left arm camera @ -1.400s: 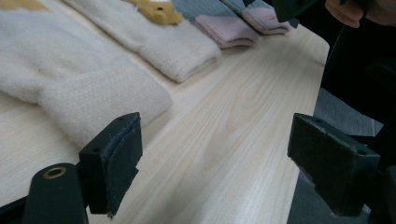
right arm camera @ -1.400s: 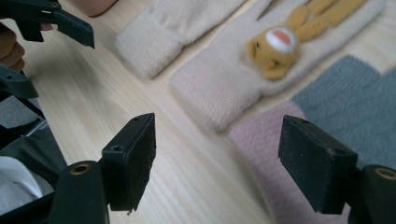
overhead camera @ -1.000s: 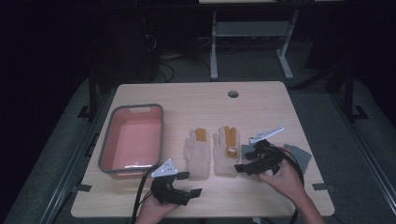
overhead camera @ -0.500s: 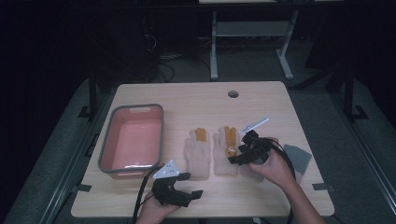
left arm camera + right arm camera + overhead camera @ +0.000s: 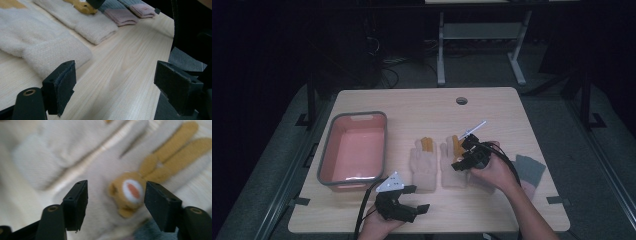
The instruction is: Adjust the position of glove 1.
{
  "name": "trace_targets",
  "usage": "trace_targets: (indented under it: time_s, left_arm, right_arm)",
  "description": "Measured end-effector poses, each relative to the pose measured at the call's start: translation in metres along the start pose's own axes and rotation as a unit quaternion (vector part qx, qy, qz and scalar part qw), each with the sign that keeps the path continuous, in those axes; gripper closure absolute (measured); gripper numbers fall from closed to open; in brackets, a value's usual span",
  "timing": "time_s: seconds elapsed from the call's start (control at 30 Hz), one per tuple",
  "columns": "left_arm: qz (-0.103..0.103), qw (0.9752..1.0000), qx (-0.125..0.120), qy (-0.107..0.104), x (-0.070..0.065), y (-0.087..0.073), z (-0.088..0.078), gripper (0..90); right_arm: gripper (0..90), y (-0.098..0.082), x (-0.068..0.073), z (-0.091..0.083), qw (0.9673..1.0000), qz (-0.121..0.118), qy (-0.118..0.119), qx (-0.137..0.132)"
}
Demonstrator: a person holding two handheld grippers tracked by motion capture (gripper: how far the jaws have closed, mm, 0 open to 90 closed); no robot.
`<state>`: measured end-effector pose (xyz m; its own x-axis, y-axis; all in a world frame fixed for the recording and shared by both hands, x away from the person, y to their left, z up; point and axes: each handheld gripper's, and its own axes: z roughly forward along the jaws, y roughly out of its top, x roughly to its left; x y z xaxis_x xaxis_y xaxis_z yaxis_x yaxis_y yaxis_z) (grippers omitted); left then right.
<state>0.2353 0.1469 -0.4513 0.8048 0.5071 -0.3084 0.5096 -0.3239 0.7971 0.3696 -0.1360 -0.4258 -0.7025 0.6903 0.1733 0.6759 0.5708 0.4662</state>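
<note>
Two cream gloves lie side by side mid-table, the left glove (image 5: pixel 423 162) and the right glove (image 5: pixel 451 172), each with tan rabbit ears on its fingers. My right gripper (image 5: pixel 459 161) hovers over the right glove, open. Its jaws have just been closing a little. In the right gripper view my right gripper (image 5: pixel 117 200) frames the tan rabbit face (image 5: pixel 130 191) sewn on that glove (image 5: pixel 100 167), and the pads do not touch it. My left gripper (image 5: pixel 418 198) rests open near the front edge. In the left gripper view my left gripper (image 5: pixel 120 82) holds nothing, just right of a glove cuff (image 5: pixel 50 50).
A pink bin with a grey rim (image 5: pixel 384 145) stands at the left of the table. Grey and pink socks (image 5: pixel 529 167) lie at the right, behind the right hand, and these socks (image 5: pixel 120 15) appear beyond the gloves. A cable hole (image 5: pixel 461 100) sits near the far edge.
My right gripper has moved left, from over the socks onto the right glove, and sunk slightly. The left gripper has stayed put.
</note>
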Motion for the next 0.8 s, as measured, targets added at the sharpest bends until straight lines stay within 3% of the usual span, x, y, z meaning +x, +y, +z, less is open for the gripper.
trace_targets:
  time_s: [0.17, 0.43, 0.8]
  left_arm:
    - [0.001, 1.0000, 0.001, 0.000, 0.001, 0.000, -0.002, 17.7]
    - [-0.001, 1.0000, -0.001, 0.000, -0.001, 0.000, -0.001, 17.7]
    - [-0.003, 1.0000, -0.003, 0.001, -0.001, 0.000, -0.002, 17.7]
  right_arm:
    - [46.6, 0.000, -0.002, 0.011, 0.9994, 0.000, -0.030, 0.018]
    - [53.9, 0.003, 0.000, 0.017, 0.9986, -0.003, -0.046, 0.024]
    - [63.6, 0.003, 0.004, 0.011, 0.9987, -0.011, -0.046, 0.018]
